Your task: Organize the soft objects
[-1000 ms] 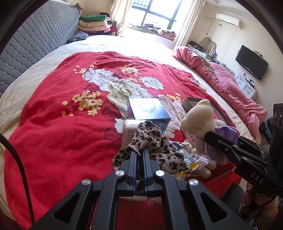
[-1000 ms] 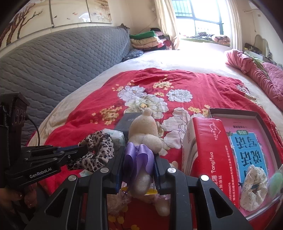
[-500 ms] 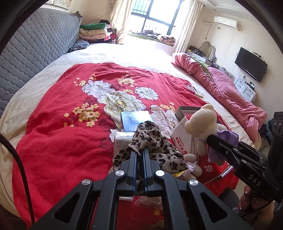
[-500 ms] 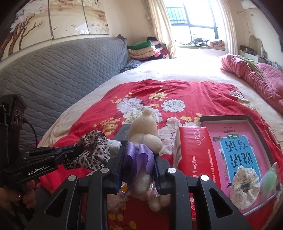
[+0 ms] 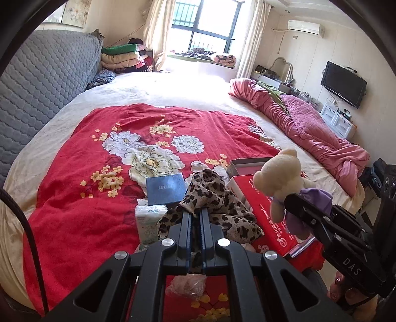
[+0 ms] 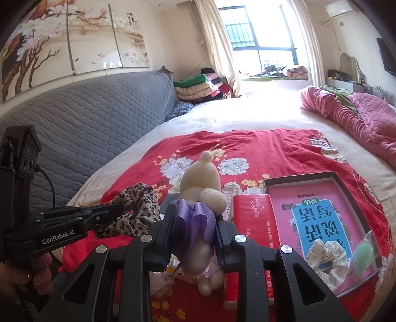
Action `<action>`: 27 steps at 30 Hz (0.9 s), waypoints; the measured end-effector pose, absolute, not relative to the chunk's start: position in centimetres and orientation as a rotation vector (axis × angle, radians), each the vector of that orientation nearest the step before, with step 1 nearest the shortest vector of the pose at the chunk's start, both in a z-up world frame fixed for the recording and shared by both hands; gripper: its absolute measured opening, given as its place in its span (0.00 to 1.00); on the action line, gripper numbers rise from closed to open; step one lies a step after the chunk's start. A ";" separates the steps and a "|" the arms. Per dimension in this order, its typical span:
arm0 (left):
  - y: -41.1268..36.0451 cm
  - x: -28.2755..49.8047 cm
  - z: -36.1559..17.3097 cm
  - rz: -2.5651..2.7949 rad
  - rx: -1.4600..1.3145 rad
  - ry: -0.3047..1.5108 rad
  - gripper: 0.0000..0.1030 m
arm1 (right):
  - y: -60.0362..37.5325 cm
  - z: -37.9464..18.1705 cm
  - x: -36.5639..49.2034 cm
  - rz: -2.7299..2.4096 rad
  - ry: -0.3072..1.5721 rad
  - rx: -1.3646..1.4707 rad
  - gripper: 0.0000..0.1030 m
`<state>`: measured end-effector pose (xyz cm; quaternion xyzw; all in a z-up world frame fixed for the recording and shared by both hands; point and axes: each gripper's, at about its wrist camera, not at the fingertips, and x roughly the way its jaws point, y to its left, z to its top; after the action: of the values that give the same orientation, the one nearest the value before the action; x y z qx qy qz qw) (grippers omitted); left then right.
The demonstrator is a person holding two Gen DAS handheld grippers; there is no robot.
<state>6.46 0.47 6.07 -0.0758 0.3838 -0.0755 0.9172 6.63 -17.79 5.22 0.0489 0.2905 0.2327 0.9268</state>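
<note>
Nearest in the left wrist view, the left gripper (image 5: pixel 195 213) has its jaws pressed together on a leopard scrunchie (image 5: pixel 210 198), which hangs clear of the bed. To its right the right gripper (image 6: pixel 195 223) pinches a cream bear (image 6: pixel 203 183) by its purple bow (image 6: pixel 193 223), with the bear's head up and its legs dangling below the jaws. A hand (image 6: pixel 37 275) with painted nails holds the left gripper's handle at the near left of the right wrist view.

Below them lies a red floral quilt (image 5: pixel 74 198). On it, just beyond the scrunchie, sit a white tissue pack (image 5: pixel 147 220) and a blue box (image 5: pixel 165 189). To the right a red tissue pack (image 6: pixel 252 215) rests beside an open tray (image 6: pixel 297 177), which holds a pink book (image 6: pixel 321 210), a pale floral scrunchie (image 6: pixel 324 255) and a green puff (image 6: pixel 363 257) in its near right corner.

Farther off, a pink duvet (image 5: pixel 309 123) lies bunched at the right, a grey headboard (image 6: pixel 86 128) runs along the left, and folded blankets (image 5: pixel 121 58) are stacked by the window (image 5: pixel 205 22).
</note>
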 end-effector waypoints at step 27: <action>-13.4 9.4 9.7 -0.349 -0.020 0.752 0.06 | -30.1 8.3 4.8 0.231 0.454 0.235 0.28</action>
<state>9.45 -13.36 9.69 -0.0098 0.3652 -0.1693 0.9153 4.81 -30.14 8.34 0.1160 0.2242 0.1139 0.9609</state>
